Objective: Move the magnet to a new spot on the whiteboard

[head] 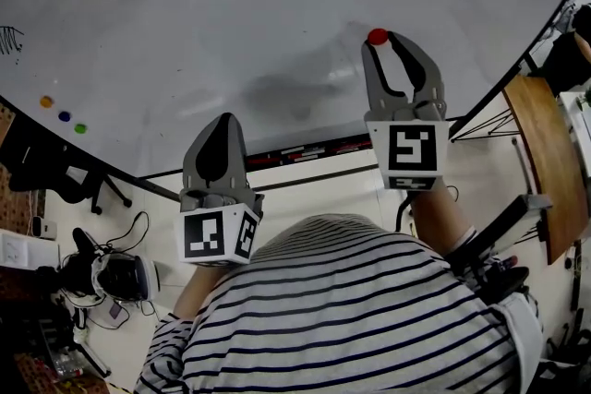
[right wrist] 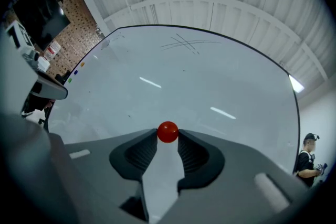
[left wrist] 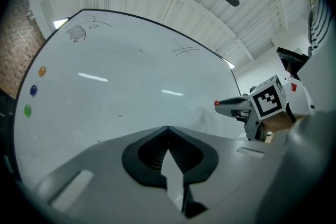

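A small red round magnet (head: 378, 37) sits between the tips of my right gripper (head: 382, 41), which is shut on it, at the lower right of the whiteboard (head: 231, 14). In the right gripper view the magnet (right wrist: 167, 131) is pinched between both fingertips against the white surface. My left gripper (head: 225, 119) hovers lower and to the left, shut with nothing in it. The left gripper view shows its closed jaws (left wrist: 168, 128) in front of the board, with the right gripper (left wrist: 237, 106) and the red magnet (left wrist: 217, 104) off to the right.
Orange (head: 46, 101), blue (head: 64, 116) and green (head: 80, 128) magnets sit at the board's left edge. A tray with markers (head: 305, 149) runs under the board. A black chair (head: 55, 171) stands at left, a wooden tabletop (head: 545, 161) at right. A person (right wrist: 308, 157) stands far right.
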Demonstrator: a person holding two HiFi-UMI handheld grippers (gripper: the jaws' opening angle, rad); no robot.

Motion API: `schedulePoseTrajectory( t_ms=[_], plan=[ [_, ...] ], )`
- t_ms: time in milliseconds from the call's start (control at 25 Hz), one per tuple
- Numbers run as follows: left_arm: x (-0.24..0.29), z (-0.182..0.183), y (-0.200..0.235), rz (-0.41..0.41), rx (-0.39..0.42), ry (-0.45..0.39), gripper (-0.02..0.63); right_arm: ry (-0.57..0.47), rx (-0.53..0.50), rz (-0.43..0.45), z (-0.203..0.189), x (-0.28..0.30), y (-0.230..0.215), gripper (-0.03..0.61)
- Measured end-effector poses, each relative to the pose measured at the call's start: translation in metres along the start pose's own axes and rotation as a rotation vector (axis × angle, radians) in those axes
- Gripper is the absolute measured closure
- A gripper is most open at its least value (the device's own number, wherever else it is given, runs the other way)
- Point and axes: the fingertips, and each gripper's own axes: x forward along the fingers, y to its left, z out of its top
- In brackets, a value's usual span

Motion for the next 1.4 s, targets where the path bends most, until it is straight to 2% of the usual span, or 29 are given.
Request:
schedulePoseTrajectory(
  t_ms=[280, 840, 1160, 1400],
  plan=[
    [-0.031, 0.003, -0.039, 0.013, 0.004, -0.013, 0.597, -0.004, 0.022, 0.045, -0.005, -0.059, 0.0, 0.454],
    [-0.123, 0.001, -0.132, 0.064, 0.034, 0.029, 0.598, 0.024, 0.094, 0.11, -0.015, -0.189, -0.018, 0.454],
    [-0.153, 0.009, -0.141, 0.086, 0.059, 0.036, 0.597, 0.026, 0.112, 0.132, -0.003, -0.218, -0.012, 0.454],
    [-0.165, 0.016, -0.131, 0.074, 0.069, 0.036, 0.598, 0.043, 0.121, 0.114, 0.007, -0.224, -0.002, 0.454]
  ],
)
